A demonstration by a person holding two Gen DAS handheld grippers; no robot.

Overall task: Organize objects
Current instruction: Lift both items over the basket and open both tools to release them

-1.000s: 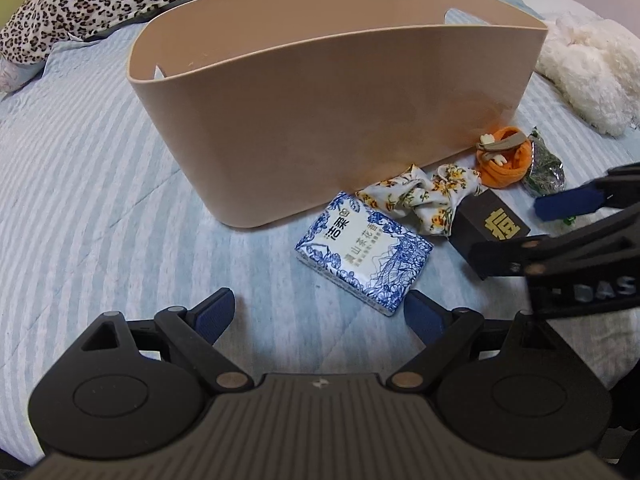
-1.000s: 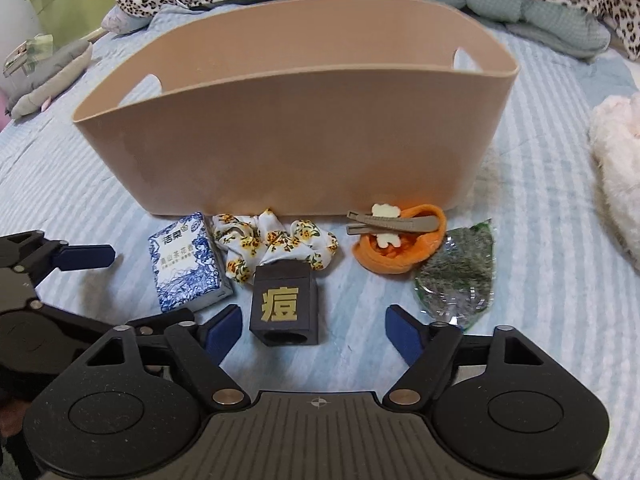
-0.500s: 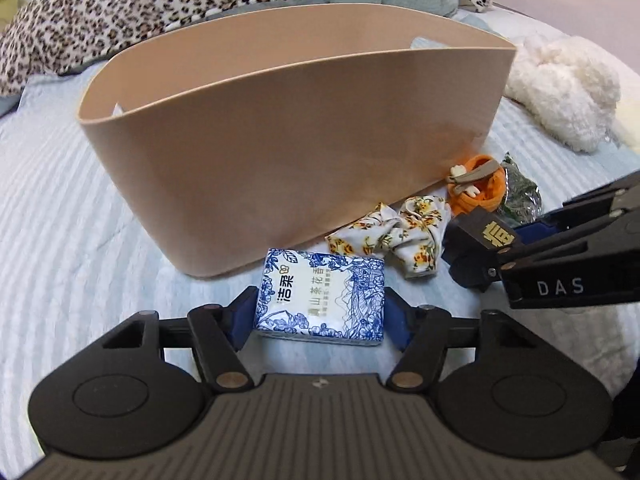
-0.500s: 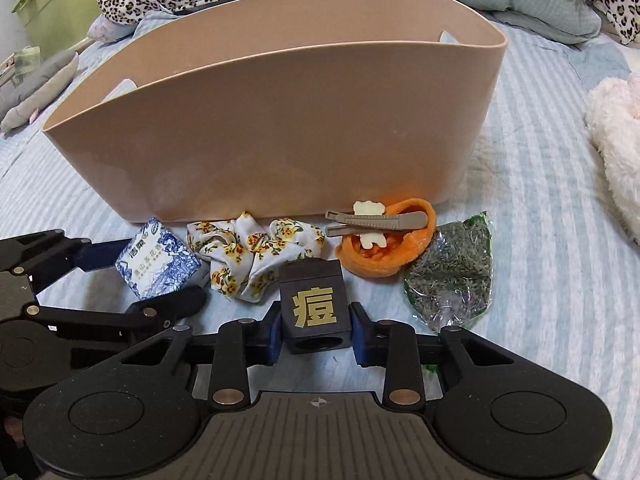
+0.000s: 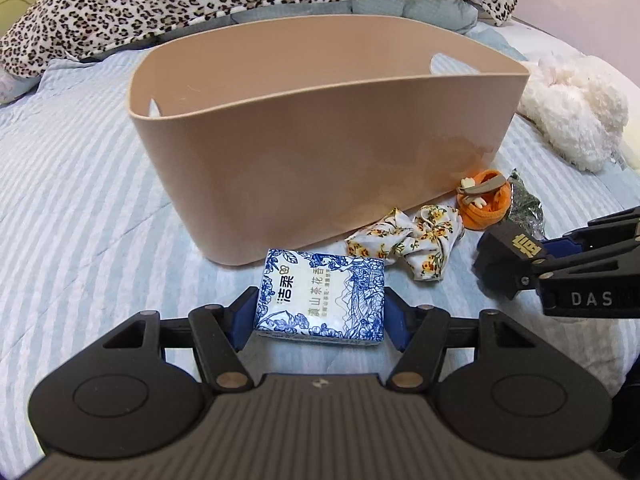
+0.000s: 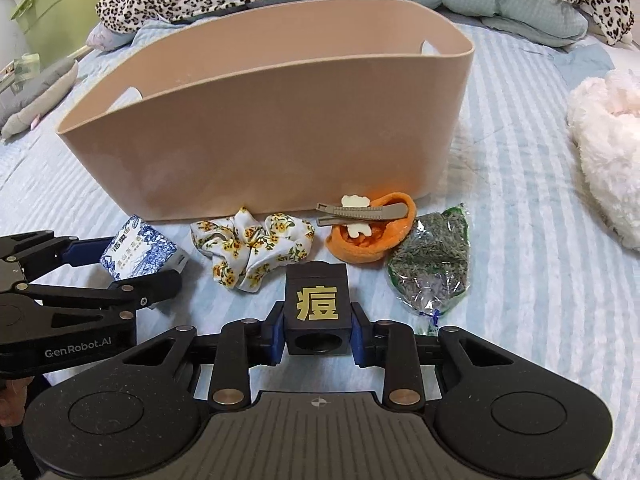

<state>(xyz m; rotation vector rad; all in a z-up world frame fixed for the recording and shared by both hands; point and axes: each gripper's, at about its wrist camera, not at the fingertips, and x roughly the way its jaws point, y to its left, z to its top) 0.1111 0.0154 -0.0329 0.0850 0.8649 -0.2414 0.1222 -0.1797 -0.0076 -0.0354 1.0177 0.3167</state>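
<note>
Left tongs [image 5: 320,312] pinching the blue-and-white tissue pack [image 5: 322,298] across its short sides, just in front of the beige basket [image 5: 320,152]. Right tongs [image 6: 317,330] clamped on the black cube [image 6: 316,304] with the gold character, blue pads flat against its two side faces, close above the striped bed cover [image 6: 520,200].

Tissue pack: probably light and soft, yielding under pressure, so best squeezed mid-body and gently. Cube: looks rigid and smooth-sided, likely secure on its parallel faces, though apt to slip if gripped near an edge.

Further out, between tongs and basket: floral scrunchie [image 6: 252,246], orange pouch [image 6: 370,232] carrying a grey hair clip [image 6: 362,212], and a clear bag of dried herbs [image 6: 430,268]. Not yet touched.

Against a second ago: both tongs then spread wide and short of their targets; half a second ago closed around them; now both items appear slightly raised, with the basket rim lower in view.
</note>
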